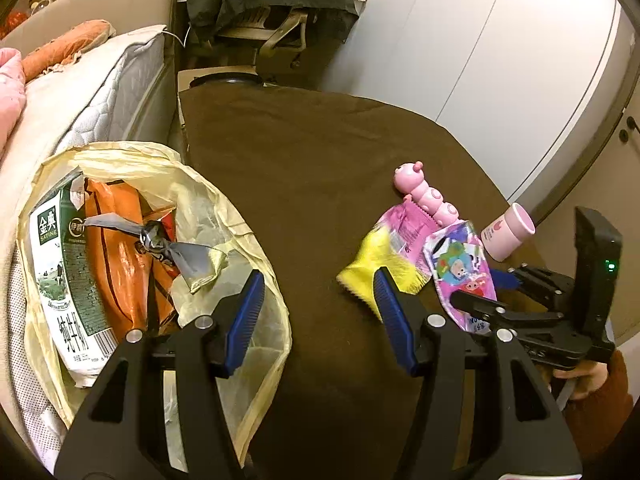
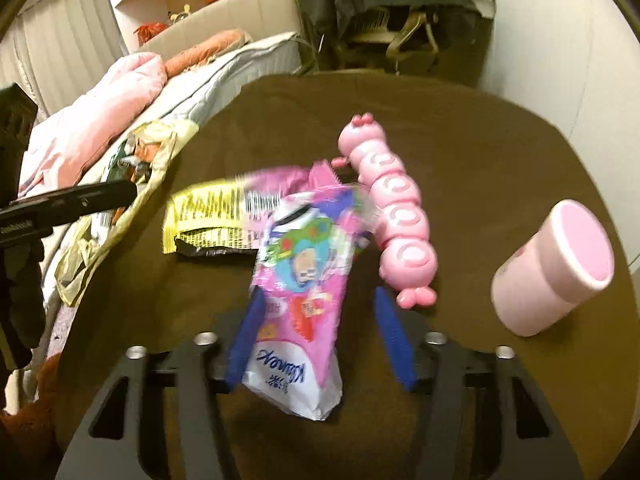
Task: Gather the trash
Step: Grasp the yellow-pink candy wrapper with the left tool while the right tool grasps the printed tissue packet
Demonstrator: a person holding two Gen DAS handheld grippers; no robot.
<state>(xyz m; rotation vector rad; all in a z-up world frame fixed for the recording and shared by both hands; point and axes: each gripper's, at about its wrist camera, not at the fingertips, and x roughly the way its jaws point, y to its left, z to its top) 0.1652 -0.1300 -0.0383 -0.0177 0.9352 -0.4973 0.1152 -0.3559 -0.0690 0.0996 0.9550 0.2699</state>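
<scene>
A yellowish plastic trash bag (image 1: 248,240) lies open at the table's left edge, holding a milk carton (image 1: 56,264), an orange packet (image 1: 116,240) and a grey wrapper (image 1: 176,248). My left gripper (image 1: 319,280) is open over the brown cloth between the bag and a yellow-and-pink wrapper (image 1: 372,256), with nothing between its fingers. My right gripper (image 2: 319,296) is open around a pink cartoon tissue pack (image 2: 308,256). The left pad touches the pack and the right pad stands apart from it. The blurred yellow-and-pink wrapper (image 2: 208,216) lies just behind the pack.
A pink caterpillar toy (image 2: 392,200) and a tilted pink cup (image 2: 552,268) sit right of the pack on the brown-covered table (image 1: 300,160). A bed (image 1: 112,80) with pink bedding runs along the left. A chair (image 1: 272,0) draped in dark clothes and a white cabinet (image 1: 500,60) stand behind.
</scene>
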